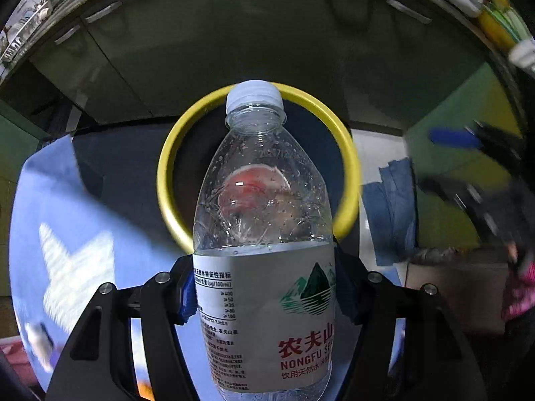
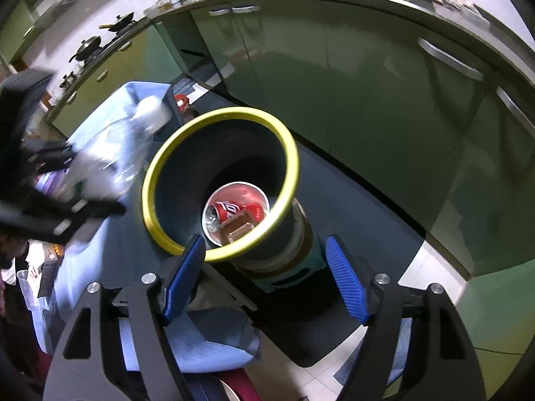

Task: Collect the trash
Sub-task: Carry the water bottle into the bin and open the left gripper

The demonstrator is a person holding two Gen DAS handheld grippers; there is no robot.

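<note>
A water bottle (image 1: pixel 264 234) is gripped in the left gripper (image 1: pixel 264 287) over the yellow-rimmed bin (image 2: pixel 219 183); the right gripper (image 2: pixel 264 277) jaws are held apart, empty

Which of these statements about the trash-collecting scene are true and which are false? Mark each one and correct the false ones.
1. The left tongs grip a water bottle around its labelled middle. True.
2. The bottle's cap is missing. False: a pale cap is on it.
3. The bin has a yellow rim. True.
4. The bin is empty. False: a red can lies at the bottom.
5. The right tongs hold a can. False: they are open, with nothing between the blue pads.
</note>
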